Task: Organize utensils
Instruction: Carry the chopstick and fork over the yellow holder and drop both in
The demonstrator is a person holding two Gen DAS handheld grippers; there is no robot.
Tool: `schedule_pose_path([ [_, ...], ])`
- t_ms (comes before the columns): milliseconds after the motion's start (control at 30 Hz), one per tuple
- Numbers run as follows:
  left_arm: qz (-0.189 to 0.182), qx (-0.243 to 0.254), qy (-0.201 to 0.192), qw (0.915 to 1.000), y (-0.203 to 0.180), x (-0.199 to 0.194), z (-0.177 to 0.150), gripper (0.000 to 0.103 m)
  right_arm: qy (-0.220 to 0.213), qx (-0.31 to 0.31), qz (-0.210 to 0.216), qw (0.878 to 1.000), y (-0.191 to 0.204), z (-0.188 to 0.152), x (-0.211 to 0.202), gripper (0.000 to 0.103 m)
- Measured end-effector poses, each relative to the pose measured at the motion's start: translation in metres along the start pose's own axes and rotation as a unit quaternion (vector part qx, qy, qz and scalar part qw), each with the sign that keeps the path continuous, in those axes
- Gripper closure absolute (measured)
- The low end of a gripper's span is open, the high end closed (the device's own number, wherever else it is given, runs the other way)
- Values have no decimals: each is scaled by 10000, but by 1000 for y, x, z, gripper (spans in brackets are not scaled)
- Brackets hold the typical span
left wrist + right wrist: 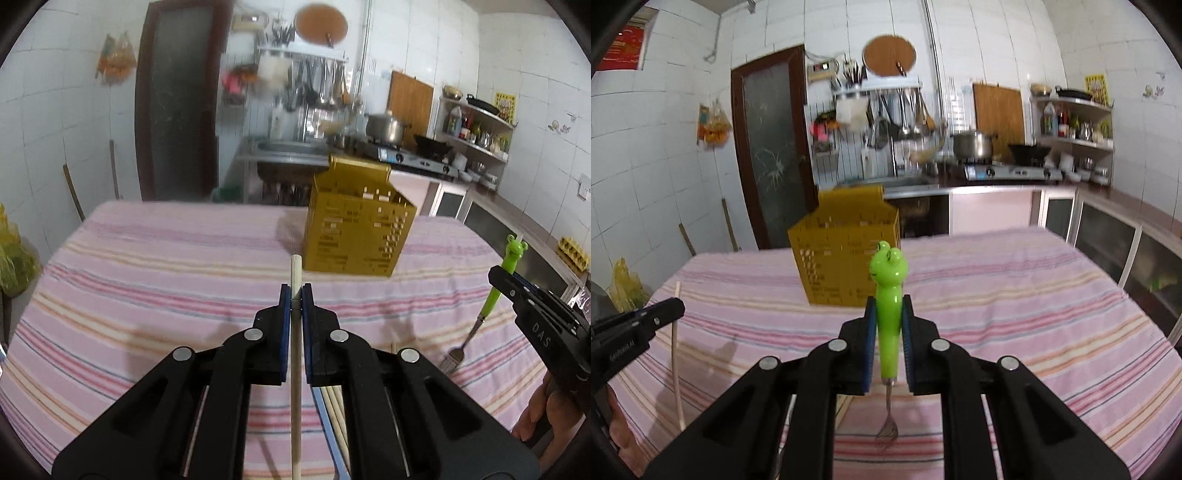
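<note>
My left gripper [296,295] is shut on a pale wooden chopstick [295,369], lifted off the table with its blunt end sticking past the pads. More chopsticks [338,413] lie on the cloth under the gripper. My right gripper [889,312] is shut on the green handle of a frog-headed fork [888,295], tines hanging down toward me; the same fork [491,299] shows at the right edge of the left wrist view. A yellow perforated utensil holder [356,229] [846,258] stands upright further back on the table, beyond both grippers. The left gripper [676,308] with its chopstick [676,362] shows at left.
The table [147,258] wears a pink striped cloth. Behind it run a sink, a stove with a pot [384,129] and a wok, and shelves with bottles. A dark door [772,147] stands at the back left. A hand [539,417] holds the right gripper.
</note>
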State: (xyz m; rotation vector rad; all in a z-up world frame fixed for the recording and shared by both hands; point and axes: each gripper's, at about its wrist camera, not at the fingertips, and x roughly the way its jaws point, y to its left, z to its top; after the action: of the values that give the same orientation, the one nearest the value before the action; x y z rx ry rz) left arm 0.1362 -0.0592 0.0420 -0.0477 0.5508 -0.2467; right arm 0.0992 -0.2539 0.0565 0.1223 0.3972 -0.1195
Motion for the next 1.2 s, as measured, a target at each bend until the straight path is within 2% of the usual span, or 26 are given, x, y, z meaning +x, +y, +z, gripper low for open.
schedule_pose_path([
  [333, 10, 46, -737, 9973, 3, -21, 25, 98, -151, -102, 46, 9998, 0, 11, 3, 90],
  [667, -79, 133, -1090, 9939, -3, -16, 56, 98, -336, -224, 16, 9992, -2, 31, 0, 90],
  [767, -211, 156, -1311, 9910, -8, -17, 79, 98, -496, -245, 8, 9985, -1, 52, -1, 90],
  [967, -458, 176, -1824, 9820, -25, -13, 145, 98, -809, -261, 61, 9964, 0, 107, 11, 90],
  [1067, -596, 198, -2023, 9773, -36, 0, 186, 98, -923, -326, 42, 9952, 5, 137, 28, 90],
  [1200, -745, 232, -2124, 9741, -52, 29, 221, 98, -939, -292, 104, 9951, 10, 171, 62, 90],
])
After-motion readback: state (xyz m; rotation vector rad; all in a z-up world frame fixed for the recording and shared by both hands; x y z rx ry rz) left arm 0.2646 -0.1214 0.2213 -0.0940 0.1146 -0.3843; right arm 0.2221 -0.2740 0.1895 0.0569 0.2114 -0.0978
